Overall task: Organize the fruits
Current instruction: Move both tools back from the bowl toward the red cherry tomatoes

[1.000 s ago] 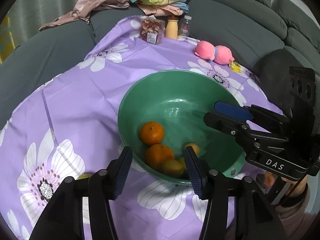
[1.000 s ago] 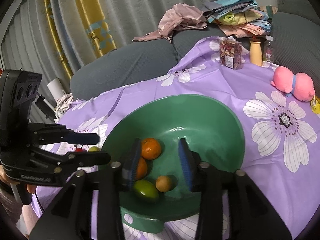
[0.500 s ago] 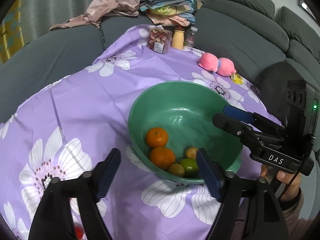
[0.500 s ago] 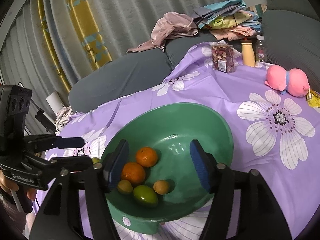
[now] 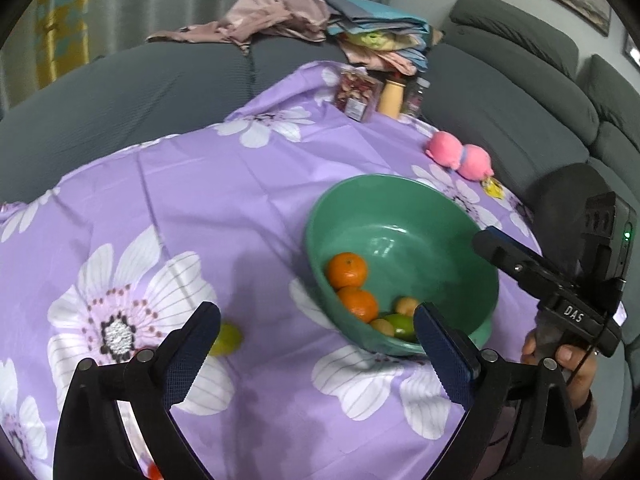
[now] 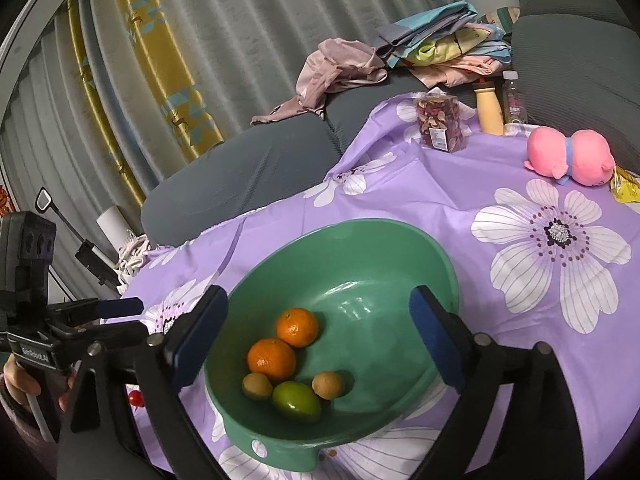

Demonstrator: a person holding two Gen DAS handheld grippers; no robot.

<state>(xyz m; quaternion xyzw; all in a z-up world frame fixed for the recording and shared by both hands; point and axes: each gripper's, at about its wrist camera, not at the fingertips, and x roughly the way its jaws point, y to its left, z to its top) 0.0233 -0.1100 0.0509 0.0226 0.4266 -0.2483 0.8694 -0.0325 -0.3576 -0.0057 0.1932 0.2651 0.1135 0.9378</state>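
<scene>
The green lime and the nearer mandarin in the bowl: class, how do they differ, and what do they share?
The lime is green, the mandarin orange. The lime looks oval, the mandarin rounder. The lime lies nearer the bowl's handle side, the mandarin farther in. Both rest inside the green bowl, touched by no claw.

A green fruit (image 5: pixel 226 339) hides partly behind the left gripper's (image 5: pixel 316 354) left finger, and a red one (image 5: pixel 153 471) is cut off below.

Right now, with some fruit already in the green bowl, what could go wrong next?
The yellow-green fruit still on the purple flowered cloth sits by the opening left gripper; a nudge might roll it away. The green plastic bowl looks light, so the opening right gripper could tip it.
</scene>
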